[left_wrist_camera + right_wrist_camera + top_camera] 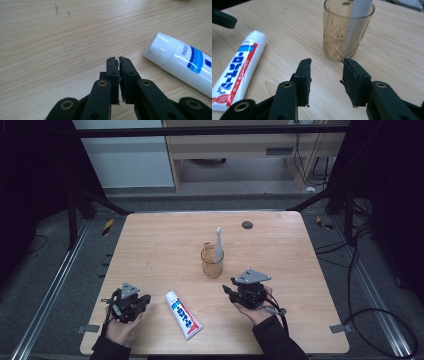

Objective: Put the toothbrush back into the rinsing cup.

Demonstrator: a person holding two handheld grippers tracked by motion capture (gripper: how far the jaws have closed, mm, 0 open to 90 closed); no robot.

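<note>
An amber glass cup (pixel 212 261) (pixel 346 30) stands mid-table with a white toothbrush (pixel 218 244) (pixel 355 22) upright in it. A white toothpaste tube (pixel 183 314) (pixel 182 62) (pixel 237 68) with blue and red print lies flat near the front edge. My left gripper (pixel 142 302) (pixel 118 61) rests low at the front left, shut with nothing between its pads, cap end of the tube just to its right. My right gripper (pixel 231 289) (pixel 325 65) sits a little in front of the cup, open and empty.
A small dark round disc (pixel 247 224) lies near the table's (pixel 150 245) far edge. Black frame bars and cables run around the table on the grey floor. Bare wood lies to the left and right of the cup.
</note>
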